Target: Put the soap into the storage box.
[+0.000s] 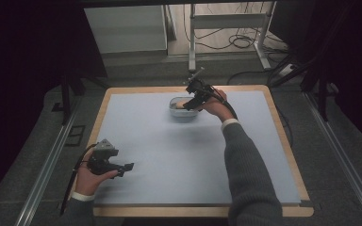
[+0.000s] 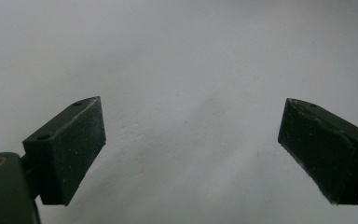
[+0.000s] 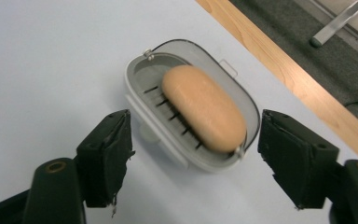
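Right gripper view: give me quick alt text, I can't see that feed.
An orange bar of soap lies in a grey slotted soap dish on the pale blue table. The right gripper hangs above with jaws open, apart from both.

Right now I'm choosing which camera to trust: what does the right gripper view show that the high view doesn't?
Right gripper view: the slotted drain rack under the tan soap bar in the grey soap dish, and the right gripper open. High view: the left gripper, both forearms, the whole blue mat. Both: dish, soap, mat, wooden table edge.
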Motion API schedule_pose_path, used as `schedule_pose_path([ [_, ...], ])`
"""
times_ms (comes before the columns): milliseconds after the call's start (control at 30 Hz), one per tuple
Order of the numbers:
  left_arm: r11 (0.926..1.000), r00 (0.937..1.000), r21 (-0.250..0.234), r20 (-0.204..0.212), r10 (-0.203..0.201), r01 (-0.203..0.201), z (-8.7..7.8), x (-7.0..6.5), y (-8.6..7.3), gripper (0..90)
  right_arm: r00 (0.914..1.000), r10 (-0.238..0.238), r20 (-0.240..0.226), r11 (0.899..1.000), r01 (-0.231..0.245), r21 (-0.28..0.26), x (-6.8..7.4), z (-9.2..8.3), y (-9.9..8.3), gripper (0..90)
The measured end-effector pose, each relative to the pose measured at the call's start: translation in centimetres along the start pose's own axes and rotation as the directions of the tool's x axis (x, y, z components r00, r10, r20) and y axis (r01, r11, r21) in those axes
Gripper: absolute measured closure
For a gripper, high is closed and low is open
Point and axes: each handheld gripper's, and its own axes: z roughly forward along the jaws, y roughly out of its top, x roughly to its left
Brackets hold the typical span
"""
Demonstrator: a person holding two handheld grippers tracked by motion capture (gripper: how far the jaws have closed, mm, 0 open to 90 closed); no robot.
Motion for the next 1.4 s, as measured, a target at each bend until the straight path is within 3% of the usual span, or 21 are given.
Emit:
schedule_pose_path([
  [100,1.0,1.0,0.004,-0.003,0.0,0.0,0.0,0.0,0.0,7.7,0.9994,0.036,-0.003,0.999,-0.036,-0.037,0.5,-1.1,-1.8,24.3],
  [200,1.0,1.0,0.004,-0.004,0.002,-0.002,0.1,-0.1,0.0,7.7,0.9992,0.04,0.006,0.998,-0.04,-0.046,0.8,-1.6,-3.1,24.2],
  [233,1.0,1.0,0.003,-0.007,0.004,-0.004,0.1,-0.3,0.1,7.7,0.9983,0.058,0.008,0.997,-0.058,-0.056,1.1,-2.2,-4.5,23.9],
  [400,1.0,0.9999,0.006,-0.015,0.008,-0.008,0.0,-0.3,0.1,7.7,0.9953,0.097,0.006,0.99,-0.096,-0.104,1.6,-3.9,-7.7,23.7],
  [467,0.9999,0.9998,0.006,-0.017,0.008,-0.008,0.0,-0.4,0.1,7.7,0.9948,0.101,0.009,0.988,-0.099,-0.114,1.7,-4.2,-8.3,23.7],
  [700,0.9998,0.9997,0.018,-0.022,0.011,-0.011,0.3,-0.6,0.1,7.7,0.9897,0.135,0.049,0.979,-0.125,-0.161,2.9,-7.4,-14.0,22.6],
  [733,0.9998,0.9997,0.018,-0.022,0.011,-0.011,0.3,-0.6,0.1,7.7,0.9897,0.135,0.049,0.979,-0.125,-0.161,2.9,-7.4,-14.0,22.6],
  [767,0.9998,0.9996,0.017,-0.025,0.011,-0.011,0.2,-0.6,0.1,7.7,0.9867,0.157,0.043,0.972,-0.146,-0.182,3.2,-8.2,-15.7,22.5],
  [833,0.9998,0.9996,0.016,-0.027,0.01,-0.01,0.2,-0.6,0.1,7.7,0.9856,0.164,0.043,0.97,-0.153,-0.191,3.3,-8.6,-16.5,22.5],
  [933,0.9999,0.9995,0.013,-0.029,0.01,-0.009,0.1,-0.6,0.1,7.7,0.9812,0.185,0.056,0.963,-0.169,-0.212,4.1,-9.8,-19.3,22.5],
  [1033,0.9999,0.9995,0.011,-0.03,0.011,-0.011,0.0,-0.7,0.1,7.7,0.9802,0.19,0.054,0.957,-0.173,-0.231,5.1,-10.4,-20.9,22.1],
  [1133,0.9999,0.9994,0.008,-0.033,0.013,-0.013,-0.2,-0.7,0.1,7.7,0.9813,0.184,0.055,0.959,-0.167,-0.23,6.0,-10.8,-22.2,21.5],
  [1200,0.9999,0.9993,0.009,-0.034,0.014,-0.013,-0.2,-0.7,0.1,7.7,0.9819,0.179,0.061,0.961,-0.162,-0.223,6.3,-11.1,-22.6,21.2],
  [1300,0.9999,0.9993,0.005,-0.035,0.014,-0.014,-0.4,-0.7,0.1,7.7,0.9778,0.206,0.04,0.949,-0.189,-0.252,6.4,-11.7,-23.0,21.3],
  [1400,0.9999,0.9992,0.003,-0.037,0.013,-0.012,-0.4,-0.7,0.1,7.7,0.9784,0.202,0.046,0.95,-0.184,-0.251,6.5,-11.7,-23.2,21.3],
])
